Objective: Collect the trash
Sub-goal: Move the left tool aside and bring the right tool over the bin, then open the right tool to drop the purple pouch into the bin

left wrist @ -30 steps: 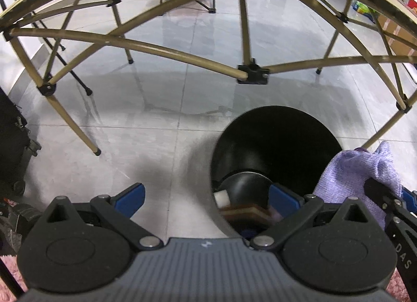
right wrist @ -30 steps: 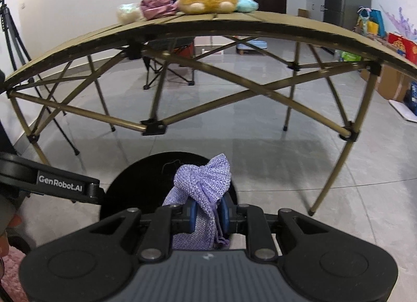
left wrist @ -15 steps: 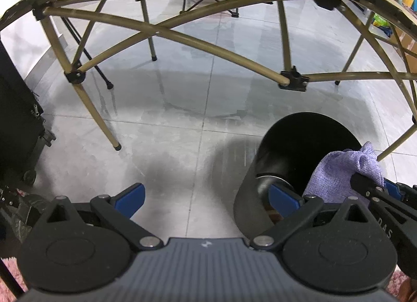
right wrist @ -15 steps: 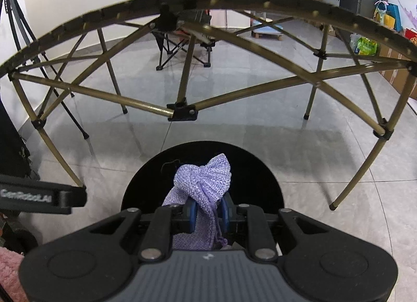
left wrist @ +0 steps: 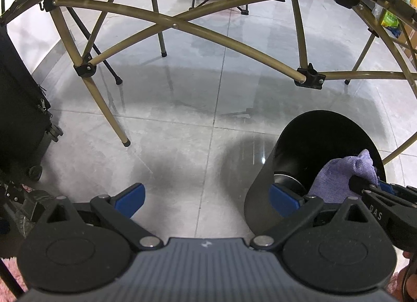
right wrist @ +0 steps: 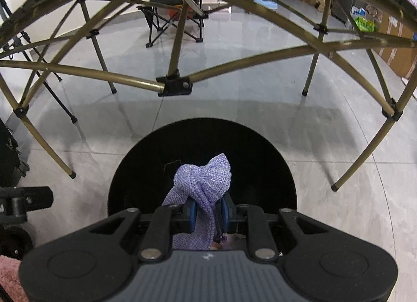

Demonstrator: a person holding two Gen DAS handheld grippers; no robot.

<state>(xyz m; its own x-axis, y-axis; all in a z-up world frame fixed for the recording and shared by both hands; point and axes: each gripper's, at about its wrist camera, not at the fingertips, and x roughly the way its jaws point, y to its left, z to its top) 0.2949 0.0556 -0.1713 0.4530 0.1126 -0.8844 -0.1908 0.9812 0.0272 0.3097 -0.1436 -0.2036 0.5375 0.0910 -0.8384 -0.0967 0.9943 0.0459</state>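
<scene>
A crumpled purple knitted cloth (right wrist: 206, 184) is pinched between the blue pads of my right gripper (right wrist: 208, 212), which is shut on it right over the mouth of a round black bin (right wrist: 260, 145). From the left wrist view the same cloth (left wrist: 341, 176) hangs just above the bin (left wrist: 263, 197) at the lower right, with the right gripper's black fingers (left wrist: 375, 192) coming in from the right edge. My left gripper (left wrist: 206, 197) stands wide open over bare floor, its right pad beside the bin's wall, nothing between its fingers. Something rounded and dark lies in the bin's bottom.
A folding table's olive tube frame (left wrist: 226, 38) arches over the bin, with legs (left wrist: 114, 122) planted on the grey tiled floor. A black wheeled case (left wrist: 20, 109) stands at the left. A folding chair (right wrist: 172, 17) sits beyond the table. Pink rug (right wrist: 7, 273) at bottom left.
The left gripper has drifted left, so the bin has slid from under it to its right side. The right gripper has sunk toward the bin's mouth, still holding the cloth.
</scene>
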